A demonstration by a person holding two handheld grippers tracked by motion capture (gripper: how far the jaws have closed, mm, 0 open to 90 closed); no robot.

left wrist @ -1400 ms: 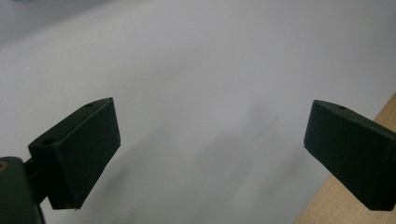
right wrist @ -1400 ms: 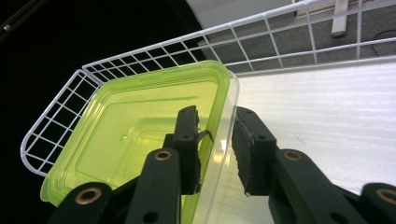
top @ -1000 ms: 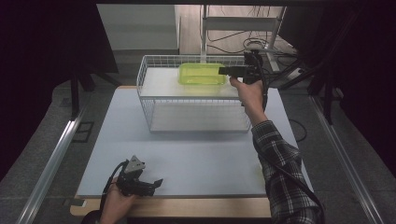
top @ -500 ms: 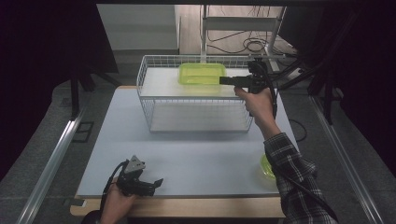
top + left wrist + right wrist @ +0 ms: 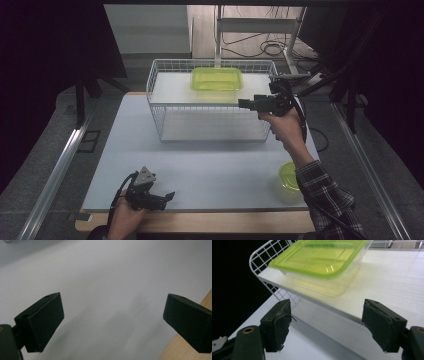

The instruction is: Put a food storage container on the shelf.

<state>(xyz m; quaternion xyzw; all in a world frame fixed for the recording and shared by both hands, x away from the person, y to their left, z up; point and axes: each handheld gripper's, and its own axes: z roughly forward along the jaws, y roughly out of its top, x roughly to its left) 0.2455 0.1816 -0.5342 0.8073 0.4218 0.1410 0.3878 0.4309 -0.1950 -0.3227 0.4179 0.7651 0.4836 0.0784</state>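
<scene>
Green-lidded box (image 5: 216, 80) on top shelf of wire rack (image 5: 156, 107), free of both grippers
Right gripper (image 5: 243, 104) just beside rack, jaws just opened, empty — left gripper (image 5: 167, 196) open, low over table (image 5: 220, 165)

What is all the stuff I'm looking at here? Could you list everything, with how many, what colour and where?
Rectangular container: one, clear with a yellow-green lid, on the top shelf of the rack, toward the back.
Wire rack: one, white, two white shelves, at the far side of the table.
Round container: one, yellow-green lid, near the table's front right corner, partly behind the sleeve.
Table: one, pale grey top with a wooden front edge.
Right gripper: one, black, held at the rack's right end, jaws apart with nothing between them; they have just been opening.
Left gripper: one, black, at the table's front left, jaws open and empty.
Sleeve: one, plaid, on the right arm.
</scene>
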